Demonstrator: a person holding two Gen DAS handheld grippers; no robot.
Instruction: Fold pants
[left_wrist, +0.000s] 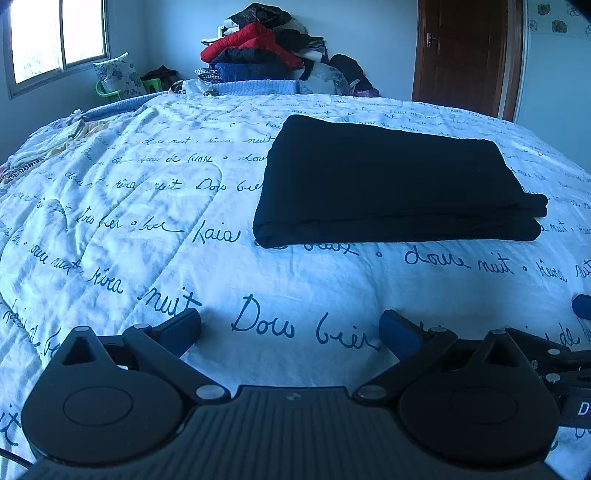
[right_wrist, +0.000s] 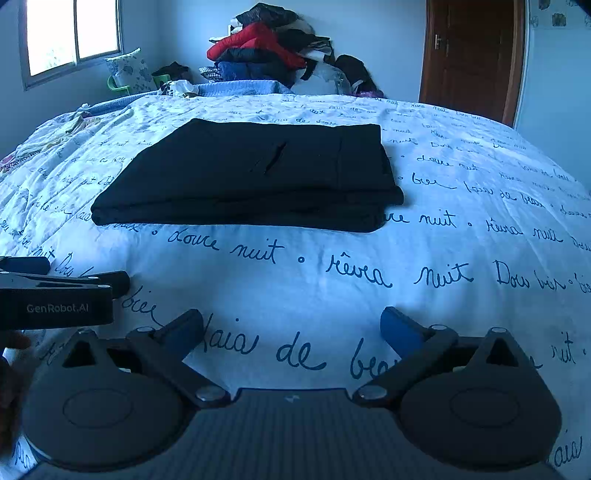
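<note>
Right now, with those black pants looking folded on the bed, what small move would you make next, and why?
Probably just draw both back and stop. The black pants already lie as a neat layered rectangle on the bedspread. The left hand-held gripper and the right hand-held gripper are both open, empty, and short of the cloth's near edge, so no further fold seems needed.
</note>
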